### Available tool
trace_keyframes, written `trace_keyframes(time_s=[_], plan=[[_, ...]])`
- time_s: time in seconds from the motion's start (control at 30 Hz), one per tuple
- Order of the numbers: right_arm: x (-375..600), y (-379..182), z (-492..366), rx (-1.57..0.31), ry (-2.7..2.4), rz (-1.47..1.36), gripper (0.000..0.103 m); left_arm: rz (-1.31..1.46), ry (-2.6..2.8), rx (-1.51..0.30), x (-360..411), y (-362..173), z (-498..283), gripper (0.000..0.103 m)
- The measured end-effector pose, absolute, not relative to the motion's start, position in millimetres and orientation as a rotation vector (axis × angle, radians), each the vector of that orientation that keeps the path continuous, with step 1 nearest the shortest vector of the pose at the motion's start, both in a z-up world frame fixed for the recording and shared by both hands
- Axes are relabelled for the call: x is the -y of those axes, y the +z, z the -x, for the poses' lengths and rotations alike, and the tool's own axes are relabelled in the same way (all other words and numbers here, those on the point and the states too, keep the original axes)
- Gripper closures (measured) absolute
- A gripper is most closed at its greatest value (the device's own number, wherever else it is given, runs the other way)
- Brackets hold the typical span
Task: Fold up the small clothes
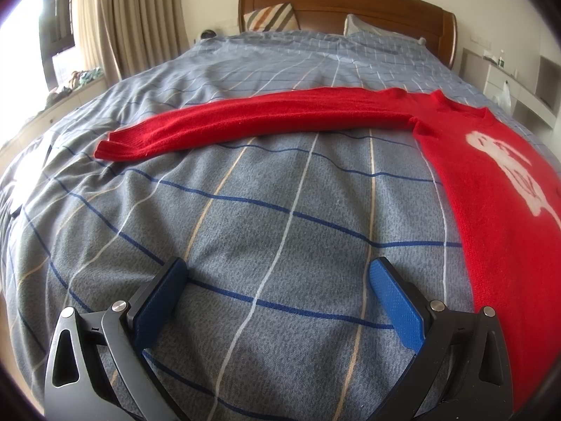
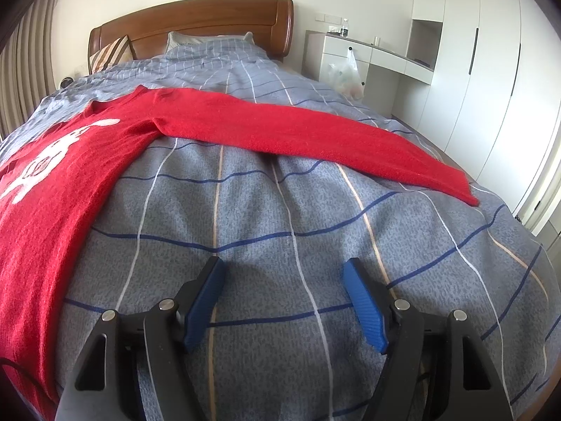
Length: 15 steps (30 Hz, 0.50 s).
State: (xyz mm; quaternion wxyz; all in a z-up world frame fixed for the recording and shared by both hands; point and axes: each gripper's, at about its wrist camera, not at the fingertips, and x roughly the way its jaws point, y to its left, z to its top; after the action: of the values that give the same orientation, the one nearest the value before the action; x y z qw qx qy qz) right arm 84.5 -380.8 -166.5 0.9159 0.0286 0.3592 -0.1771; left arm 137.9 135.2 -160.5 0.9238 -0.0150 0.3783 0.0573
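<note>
Here, the left gripper (image 1: 277, 277) is being held with jaws spread wide and empty above the plaid bedcover (image 1: 245, 210). Between the grippers, the red sweater (image 1: 491, 182) is lying flat on it, sleeves outstretched. The right gripper (image 2: 284, 277) is likewise being held gaping, nothing clasped, beside the sweater's edge.

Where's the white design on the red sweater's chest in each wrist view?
Left wrist: white design at the right edge, on the red sweater.
Right wrist: white design at the left edge, on the sweater body.
Shared landmark: wooden headboard at the top of both.
</note>
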Motion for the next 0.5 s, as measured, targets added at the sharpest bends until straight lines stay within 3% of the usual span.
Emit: trace_keyframes(time_s=[0.5], plan=[[382.4, -163.9, -83.3, -0.745, -0.377, -0.049, 0.028, 0.023, 0.122, -0.769, -134.1, -159.7, -136.8, 0.0]])
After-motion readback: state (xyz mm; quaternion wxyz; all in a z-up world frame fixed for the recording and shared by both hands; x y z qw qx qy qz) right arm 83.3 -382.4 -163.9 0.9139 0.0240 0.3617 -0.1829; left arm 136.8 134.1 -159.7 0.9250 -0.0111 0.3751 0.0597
